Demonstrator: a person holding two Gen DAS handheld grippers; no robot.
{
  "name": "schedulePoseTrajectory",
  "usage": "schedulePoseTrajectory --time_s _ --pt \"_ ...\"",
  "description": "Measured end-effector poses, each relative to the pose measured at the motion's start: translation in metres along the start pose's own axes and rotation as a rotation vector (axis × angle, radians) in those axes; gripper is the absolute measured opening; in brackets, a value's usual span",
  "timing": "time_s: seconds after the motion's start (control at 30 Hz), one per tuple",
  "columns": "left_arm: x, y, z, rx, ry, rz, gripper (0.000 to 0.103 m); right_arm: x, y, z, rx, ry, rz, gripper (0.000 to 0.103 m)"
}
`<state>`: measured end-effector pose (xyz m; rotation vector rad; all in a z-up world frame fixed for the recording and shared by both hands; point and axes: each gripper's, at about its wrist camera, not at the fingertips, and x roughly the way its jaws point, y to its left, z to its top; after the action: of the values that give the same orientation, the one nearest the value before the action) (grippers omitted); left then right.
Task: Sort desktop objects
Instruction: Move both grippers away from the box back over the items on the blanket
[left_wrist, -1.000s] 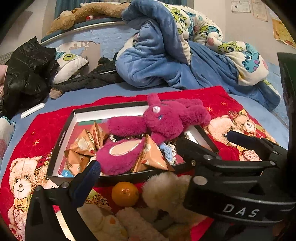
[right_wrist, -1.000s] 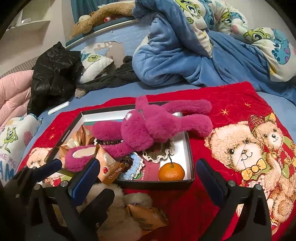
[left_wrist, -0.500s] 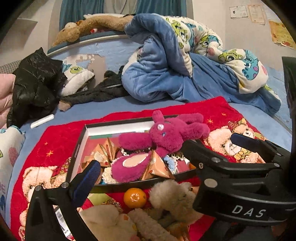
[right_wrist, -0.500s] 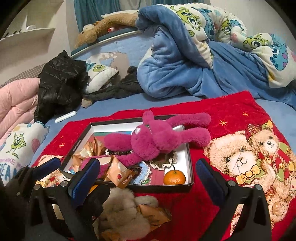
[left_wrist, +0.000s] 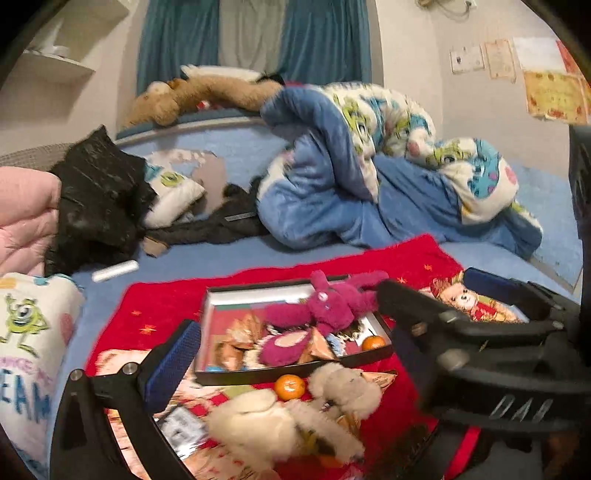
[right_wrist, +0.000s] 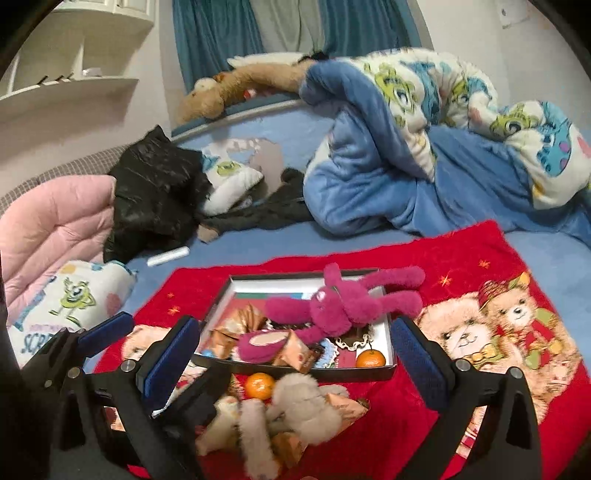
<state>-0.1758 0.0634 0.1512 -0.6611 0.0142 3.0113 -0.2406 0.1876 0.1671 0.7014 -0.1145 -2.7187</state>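
both grippers agape above box (right_wrist: 295, 371) (toys inside)

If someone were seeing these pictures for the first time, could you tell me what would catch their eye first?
Probably the magenta plush rabbit, sprawled across the black tray with its ears hanging over the far rim, on the red teddy-bear blanket. Next come two oranges: one orange inside the tray's near right corner, another orange just outside the front wall, beside a cream plush toy.
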Motion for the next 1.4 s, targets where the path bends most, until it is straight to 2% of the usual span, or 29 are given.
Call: schedulePoseTrajectory --time_s 0.2,0.33,0.43,0.53,0.63,0.73,0.87,0.93,0.97,1.07,1.17,1.23,1.3,1.4 --pt "-0.070 0.036 0.006 -0.011 -0.028 0.063 0.103 -0.067 0.025 0.013 -0.047 -0.056 0.002 0.103" --pt "-0.111 0.064 -0.007 -0.062 -0.032 0.062 0.103 -0.109 0.034 0.013 -0.048 -0.092 -0.009 0.103" --pt "-0.124 0.075 -0.022 -0.113 -0.014 0.082 0.103 -0.134 0.037 0.007 -0.037 -0.125 -0.006 0.103" --pt "-0.123 0.080 -0.035 -0.156 -0.015 0.049 0.103 -0.146 0.039 -0.005 -0.013 -0.160 0.011 0.103" --pt "-0.108 0.074 -0.037 -0.160 -0.032 0.029 0.103 -0.139 0.046 -0.017 -0.040 -0.157 0.010 0.103" --pt "-0.091 0.065 -0.046 -0.139 -0.040 0.021 0.103 -0.125 0.055 -0.022 -0.101 -0.136 -0.028 0.103" --pt "-0.065 0.066 -0.072 -0.170 -0.040 0.018 0.103 -0.111 0.047 -0.029 -0.092 -0.133 0.010 0.103" --pt "-0.049 0.067 -0.087 -0.150 0.005 0.034 0.103 -0.098 0.036 -0.038 -0.074 -0.122 0.006 0.103" --pt "-0.039 0.065 -0.097 -0.128 0.064 0.058 0.103 -0.092 0.032 -0.043 -0.071 -0.112 0.005 0.103" --pt "-0.019 0.058 -0.118 -0.081 0.157 0.079 0.103 -0.065 0.018 -0.064 -0.054 -0.028 -0.015 0.103" --pt "-0.011 0.048 -0.125 -0.048 0.176 0.051 0.103 -0.043 -0.002 -0.095 0.007 0.082 0.011 0.103" --pt "-0.007 0.042 -0.130 -0.046 0.178 0.031 0.103 -0.027 -0.008 -0.104 0.012 0.141 -0.025 0.103" --pt "0.000 0.040 -0.134 -0.055 0.197 0.023 0.103 -0.022 -0.011 -0.107 0.026 0.157 -0.037 0.103" --pt "0.011 0.039 -0.143 -0.064 0.250 0.034 0.103 -0.017 -0.020 -0.111 0.069 0.172 0.004 0.103"
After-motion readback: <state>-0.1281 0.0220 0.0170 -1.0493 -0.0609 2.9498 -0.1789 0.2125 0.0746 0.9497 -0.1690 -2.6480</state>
